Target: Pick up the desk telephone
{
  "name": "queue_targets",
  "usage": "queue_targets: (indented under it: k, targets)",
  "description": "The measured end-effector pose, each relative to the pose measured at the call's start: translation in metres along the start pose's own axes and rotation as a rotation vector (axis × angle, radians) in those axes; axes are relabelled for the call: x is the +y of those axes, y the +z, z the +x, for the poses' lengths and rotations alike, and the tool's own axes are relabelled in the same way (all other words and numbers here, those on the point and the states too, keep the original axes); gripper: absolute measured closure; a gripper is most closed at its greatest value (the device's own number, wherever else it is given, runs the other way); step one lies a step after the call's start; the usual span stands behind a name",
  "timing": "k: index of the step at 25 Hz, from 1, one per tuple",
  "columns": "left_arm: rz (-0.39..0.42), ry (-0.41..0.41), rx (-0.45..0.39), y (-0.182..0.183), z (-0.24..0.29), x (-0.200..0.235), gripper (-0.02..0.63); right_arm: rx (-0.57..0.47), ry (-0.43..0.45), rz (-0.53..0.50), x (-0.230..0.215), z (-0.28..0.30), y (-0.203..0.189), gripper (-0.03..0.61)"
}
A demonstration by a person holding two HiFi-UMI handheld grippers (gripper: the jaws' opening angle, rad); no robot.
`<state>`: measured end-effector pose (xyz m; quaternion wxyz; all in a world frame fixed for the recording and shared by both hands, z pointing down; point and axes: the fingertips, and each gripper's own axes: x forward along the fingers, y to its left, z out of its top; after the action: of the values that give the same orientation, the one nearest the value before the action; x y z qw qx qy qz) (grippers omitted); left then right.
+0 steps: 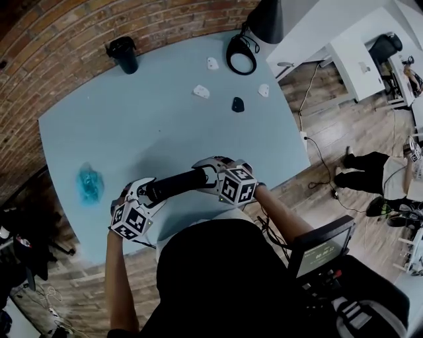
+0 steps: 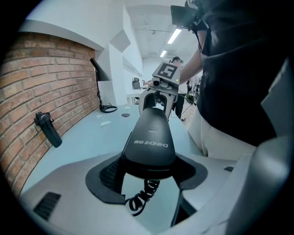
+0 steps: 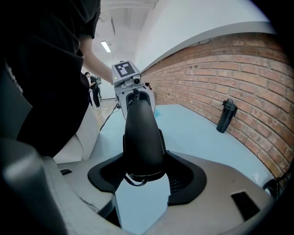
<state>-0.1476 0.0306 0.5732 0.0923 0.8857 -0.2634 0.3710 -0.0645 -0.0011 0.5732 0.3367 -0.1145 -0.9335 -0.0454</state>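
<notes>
A black telephone handset hangs level above the near edge of the light blue table, held at both ends. My left gripper is shut on its left end and my right gripper on its right end. In the left gripper view the handset runs away from my left gripper, whose dark pads press both its sides; a coiled cord dangles beneath. In the right gripper view my right gripper clamps the handset the same way.
On the table stand a black bottle at the back left, a lamp with its round base, small white pieces, a small black object and a blue crumpled thing. A device with a screen sits at lower right.
</notes>
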Motion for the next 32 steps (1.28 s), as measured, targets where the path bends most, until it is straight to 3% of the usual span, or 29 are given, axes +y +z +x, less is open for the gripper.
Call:
queue_targets:
  k: [12, 32]
  targets:
    - [0.015, 0.024, -0.090, 0.032, -0.034, 0.008, 0.293, -0.108, 0.004, -0.004, -0.008, -0.022, 0.037, 0.307]
    - [-0.034, -0.003, -0.255, 0.060, -0.068, 0.014, 0.295, -0.253, 0.030, 0.013, -0.011, -0.042, 0.077, 0.307]
